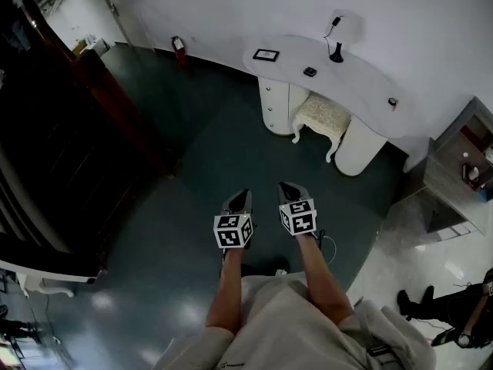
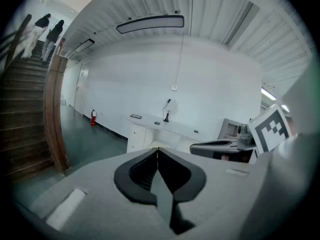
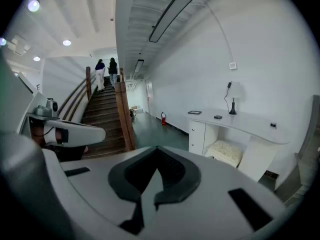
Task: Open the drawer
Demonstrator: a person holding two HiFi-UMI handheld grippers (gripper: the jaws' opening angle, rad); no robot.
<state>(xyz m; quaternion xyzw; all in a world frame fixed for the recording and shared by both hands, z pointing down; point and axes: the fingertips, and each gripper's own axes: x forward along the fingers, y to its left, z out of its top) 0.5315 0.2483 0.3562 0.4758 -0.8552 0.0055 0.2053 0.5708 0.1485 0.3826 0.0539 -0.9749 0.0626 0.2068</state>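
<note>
The white curved desk (image 1: 350, 79) stands against the far wall, with a drawer unit (image 1: 273, 102) under its left end. The drawers look closed. The same unit shows small in the left gripper view (image 2: 136, 136) and in the right gripper view (image 3: 196, 134). My left gripper (image 1: 242, 199) and right gripper (image 1: 288, 188) hang side by side over the dark green floor, well short of the desk. Both point toward it. In its own view the left gripper (image 2: 158, 149) has its jaws shut with nothing between them. The right gripper (image 3: 157, 148) is likewise shut and empty.
A cream stool (image 1: 322, 118) sits under the desk's middle. A black lamp (image 1: 336, 52) and a frame (image 1: 266, 55) rest on top. A wooden staircase (image 3: 102, 114) rises at the left with two people (image 3: 105, 74) on it. A fire extinguisher (image 1: 179, 48) stands by the wall, a grey cabinet (image 1: 454, 176) at right.
</note>
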